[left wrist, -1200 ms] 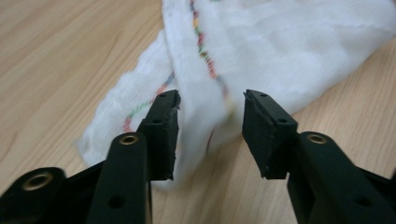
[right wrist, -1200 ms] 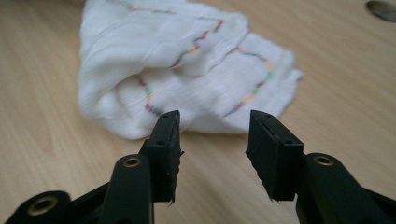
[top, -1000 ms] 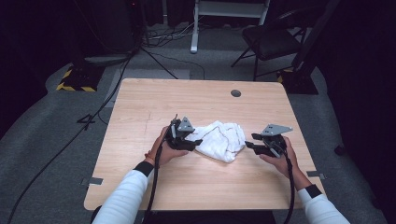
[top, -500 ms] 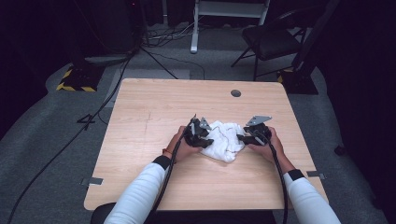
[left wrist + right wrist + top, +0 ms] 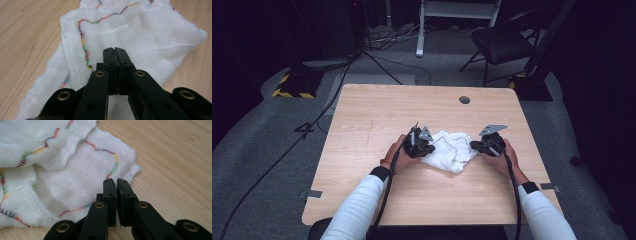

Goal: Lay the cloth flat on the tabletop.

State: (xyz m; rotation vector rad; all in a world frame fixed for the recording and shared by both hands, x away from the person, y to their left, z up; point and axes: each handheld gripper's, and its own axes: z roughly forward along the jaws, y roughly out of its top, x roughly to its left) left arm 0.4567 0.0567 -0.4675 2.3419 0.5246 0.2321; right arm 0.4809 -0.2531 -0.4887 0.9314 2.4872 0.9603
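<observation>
Both hands are working the crumpled white cloth point(image 5: 449, 150) lying near the middle of the counter point(image 5: 362, 130), one gripper at each side of it. The left gripper point(image 5: 115, 51) has just been closing, and its jaws are now pressed together over the gauzy fabric; whether a fold is caught between the tips is hard to tell. The right gripper point(image 5: 116, 182) has just been closing too, jaws nearly meeting at the stitched edge point(image 5: 113, 166). Taking opposite edges like this looks like a setup for lifting and spreading the cloth flat. Rainbow stitching point(image 5: 83, 45) is marking the hem for them.
</observation>
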